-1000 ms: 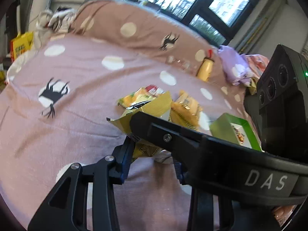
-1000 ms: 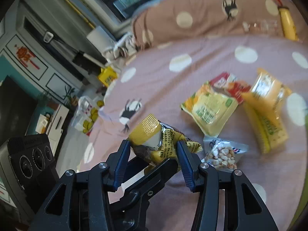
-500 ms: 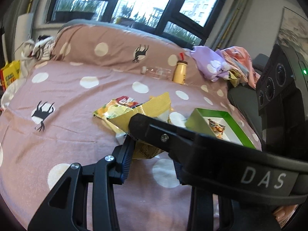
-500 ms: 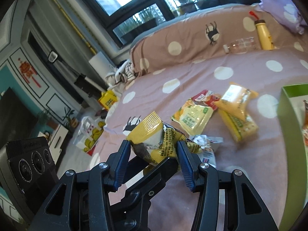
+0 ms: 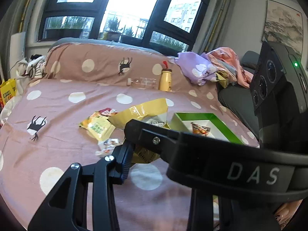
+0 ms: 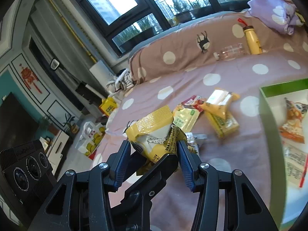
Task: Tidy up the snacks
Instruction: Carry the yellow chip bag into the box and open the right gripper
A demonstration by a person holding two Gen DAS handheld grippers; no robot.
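Both grippers pinch one crinkled yellow foil bag (image 6: 152,132), held above the bed (image 6: 227,169). In the right wrist view the right gripper (image 6: 154,154) has its ribbed blue pads narrowed onto the bag's crumpled lower half, while the bag's flat crimped top stands up toward 12 o'clock. In the left wrist view the left gripper (image 5: 146,148) grips the same bag (image 5: 142,113); only its left pad shows pressed to the foil, since the other gripper's black arm crosses in front at 3 o'clock.

The bedspread is soft pink cloth with cream dots and dark animal prints. On it, at 1 o'clock from the bag in the right view, lie loose packets (image 6: 221,115): glossy yellow pillow packs and a small clear pouch. At 3 o'clock sits a shallow rectangular green tray (image 6: 269,127) with a white floor, holding an orange packet (image 6: 292,125). Far back at 1 o'clock a smooth yellow bottle (image 6: 252,38) stands against the bolster.
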